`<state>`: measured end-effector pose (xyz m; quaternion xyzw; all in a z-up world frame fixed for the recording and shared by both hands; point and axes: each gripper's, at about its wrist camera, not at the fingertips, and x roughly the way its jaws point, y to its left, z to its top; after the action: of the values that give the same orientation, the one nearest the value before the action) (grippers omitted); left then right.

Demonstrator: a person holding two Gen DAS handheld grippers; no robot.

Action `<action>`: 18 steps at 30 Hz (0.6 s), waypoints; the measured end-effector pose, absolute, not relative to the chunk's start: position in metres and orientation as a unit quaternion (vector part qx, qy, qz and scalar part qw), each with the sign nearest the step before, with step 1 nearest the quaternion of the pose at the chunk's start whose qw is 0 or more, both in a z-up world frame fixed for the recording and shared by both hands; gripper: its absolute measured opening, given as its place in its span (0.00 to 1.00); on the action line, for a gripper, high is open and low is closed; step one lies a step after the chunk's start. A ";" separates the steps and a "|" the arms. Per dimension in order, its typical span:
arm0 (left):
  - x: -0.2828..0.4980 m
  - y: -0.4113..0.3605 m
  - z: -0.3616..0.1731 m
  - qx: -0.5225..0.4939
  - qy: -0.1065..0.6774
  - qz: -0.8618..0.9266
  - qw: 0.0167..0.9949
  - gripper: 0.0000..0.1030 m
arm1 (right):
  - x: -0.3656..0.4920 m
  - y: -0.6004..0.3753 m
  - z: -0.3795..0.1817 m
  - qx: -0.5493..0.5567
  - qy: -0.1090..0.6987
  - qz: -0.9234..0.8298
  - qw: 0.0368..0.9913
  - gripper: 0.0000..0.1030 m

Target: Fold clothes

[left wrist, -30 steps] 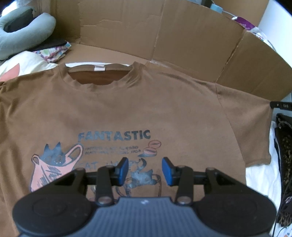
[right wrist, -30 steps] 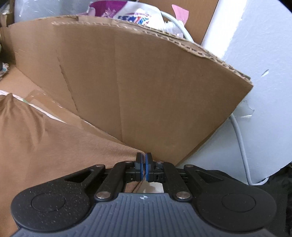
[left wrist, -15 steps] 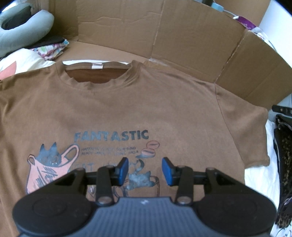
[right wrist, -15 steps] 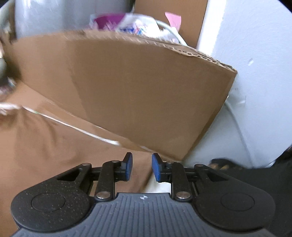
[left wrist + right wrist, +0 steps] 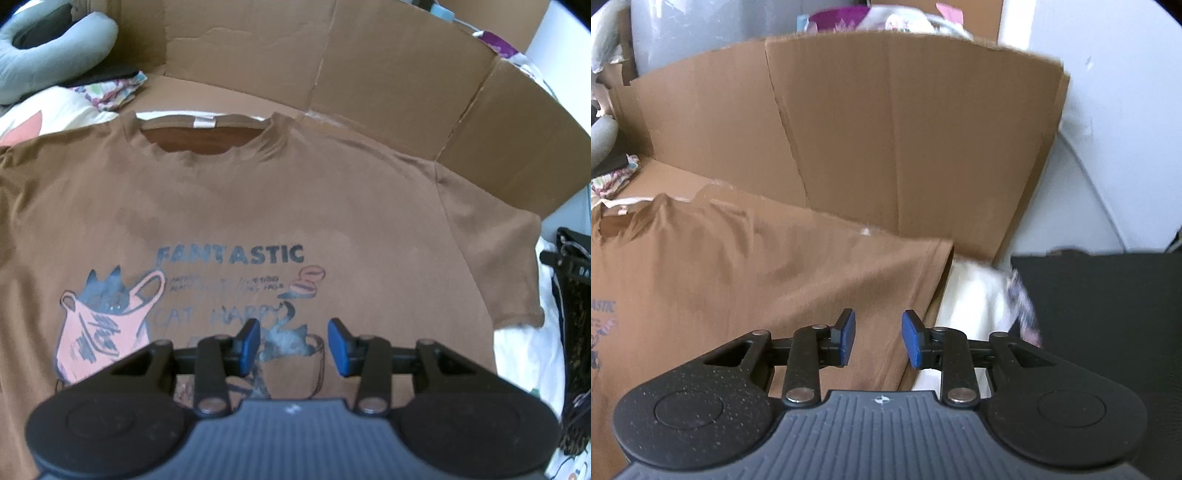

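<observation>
Brown T-shirt (image 5: pixel 258 206) spread flat, print up, filling frame centre before cardboard wall (image 5: pixel 388 74). Left gripper (image 5: pixel 293 345) part-open, empty. Right gripper (image 5: pixel 878 339) just opened, empty, over sleeve (image 5: pixel 886 280). Spreading seemingly done; next, gripping an edge to fold.

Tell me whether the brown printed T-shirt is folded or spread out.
Spread out. The brown printed T-shirt lies flat, print up, collar open and one sleeve extended sideways; no fold shows.

Cardboard sheet (image 5: pixel 388 74); grey neck pillow (image 5: pixel 48 48); black bag (image 5: pixel 572 332).
</observation>
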<state>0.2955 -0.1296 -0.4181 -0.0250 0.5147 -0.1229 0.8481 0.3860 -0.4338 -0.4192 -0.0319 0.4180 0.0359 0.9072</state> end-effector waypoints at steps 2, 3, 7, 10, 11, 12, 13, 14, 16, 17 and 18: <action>0.293 -0.130 -0.420 -0.025 0.517 -0.124 0.846 0.42 | 0.381 -0.431 -0.429 -0.029 0.427 0.025 0.903 0.34; 0.293 -0.130 -0.421 -0.025 0.519 -0.124 0.846 0.42 | 0.377 -0.430 -0.434 -0.026 0.433 0.018 0.901 0.34; 0.292 -0.131 -0.424 -0.028 0.523 -0.126 0.843 0.42 | 0.366 -0.432 -0.450 -0.014 0.448 -0.012 0.894 0.34; 0.293 -0.132 -0.426 -0.028 0.524 -0.127 0.842 0.42 | 0.364 -0.436 -0.454 -0.004 0.446 -0.023 0.895 0.34; 0.293 -0.132 -0.426 -0.028 0.524 -0.127 0.842 0.42 | 0.365 -0.437 -0.454 0.000 0.445 -0.022 0.895 0.34; 0.294 -0.132 -0.427 -0.028 0.524 -0.128 0.841 0.42 | 0.366 -0.437 -0.454 0.004 0.444 -0.021 0.896 0.34; 0.294 -0.131 -0.427 -0.029 0.525 -0.128 0.841 0.42 | 0.368 -0.438 -0.454 0.007 0.442 -0.019 0.897 0.34; 0.294 -0.131 -0.428 -0.029 0.525 -0.127 0.841 0.42 | 0.369 -0.438 -0.454 0.011 0.441 -0.018 0.897 0.34; 0.295 -0.131 -0.429 -0.029 0.527 -0.127 0.840 0.42 | 0.372 -0.439 -0.455 0.018 0.440 -0.018 0.898 0.34; 0.295 -0.130 -0.430 -0.029 0.527 -0.126 0.840 0.42 | 0.374 -0.439 -0.456 0.020 0.442 -0.020 0.897 0.34; 0.295 -0.130 -0.430 -0.030 0.528 -0.126 0.839 0.42 | 0.376 -0.439 -0.457 0.022 0.443 -0.022 0.896 0.34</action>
<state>0.2953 -0.1296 -0.4300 -0.0297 0.5281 -0.1260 0.8392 0.3760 -0.4393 -0.4571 0.0216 0.4430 -0.0222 0.8960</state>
